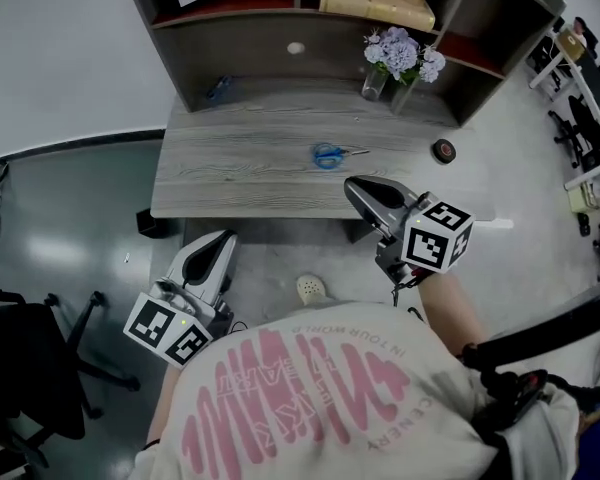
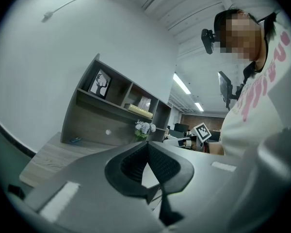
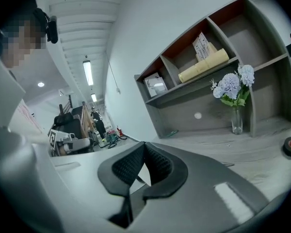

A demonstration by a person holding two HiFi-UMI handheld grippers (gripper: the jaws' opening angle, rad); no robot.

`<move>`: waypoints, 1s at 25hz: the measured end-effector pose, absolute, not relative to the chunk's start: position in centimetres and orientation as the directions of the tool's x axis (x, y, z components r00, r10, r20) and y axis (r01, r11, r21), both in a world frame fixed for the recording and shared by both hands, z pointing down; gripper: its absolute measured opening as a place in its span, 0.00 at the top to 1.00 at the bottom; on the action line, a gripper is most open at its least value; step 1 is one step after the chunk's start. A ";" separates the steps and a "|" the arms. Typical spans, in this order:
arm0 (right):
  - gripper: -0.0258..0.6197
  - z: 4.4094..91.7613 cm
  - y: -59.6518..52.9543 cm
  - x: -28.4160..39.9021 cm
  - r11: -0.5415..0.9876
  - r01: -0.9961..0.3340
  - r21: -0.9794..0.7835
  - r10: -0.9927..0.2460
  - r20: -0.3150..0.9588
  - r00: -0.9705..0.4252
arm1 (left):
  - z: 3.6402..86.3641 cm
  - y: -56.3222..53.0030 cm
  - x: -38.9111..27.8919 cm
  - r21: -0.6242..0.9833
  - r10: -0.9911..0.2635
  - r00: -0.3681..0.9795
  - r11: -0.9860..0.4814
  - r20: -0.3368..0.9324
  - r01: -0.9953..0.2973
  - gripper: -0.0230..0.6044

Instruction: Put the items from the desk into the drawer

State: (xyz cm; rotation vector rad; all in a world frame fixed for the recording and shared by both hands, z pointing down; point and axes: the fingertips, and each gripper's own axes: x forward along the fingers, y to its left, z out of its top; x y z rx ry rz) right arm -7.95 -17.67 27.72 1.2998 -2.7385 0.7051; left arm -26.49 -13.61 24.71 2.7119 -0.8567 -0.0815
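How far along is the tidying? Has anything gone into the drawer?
Nothing looks done: the scissors, the tape roll and a small blue thing lie on the desk, and no open drawer shows. Nothing is in hand: the left gripper and right gripper are both shut and empty, near the desk's front edge. Left to do: open the drawer and move those items in.

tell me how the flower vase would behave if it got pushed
The vase looks tall and narrow, with flowers spreading wide above it, so a push would probably tip it rather than slide it. It seems to be clear glass: likely slippery to grip and breakable if it falls.
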 end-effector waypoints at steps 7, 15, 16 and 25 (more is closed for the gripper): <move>0.95 31.4 -24.6 -6.3 0.573 -0.763 -0.298 -0.685 0.337 -0.646 | 26.6 -18.4 -26.4 0.325 -0.637 0.768 -0.713 0.070 -0.621 0.94; 0.91 40.3 -30.1 -5.2 0.700 -0.707 -0.102 -0.501 0.634 -0.589 | 29.1 -22.1 -26.5 0.359 -0.675 0.729 -0.656 0.115 -0.664 0.94; 0.91 41.5 -30.4 -5.1 0.722 -0.687 -0.082 -0.467 0.676 -0.571 | 29.3 -22.4 -26.4 0.368 -0.678 0.726 -0.648 0.120 -0.666 0.94; 0.82 48.4 -32.9 -5.4 0.897 -0.439 0.057 -0.263 0.866 -0.426 | 30.4 -24.8 -26.8 0.384 -0.721 0.674 -0.584 0.159 -0.715 0.94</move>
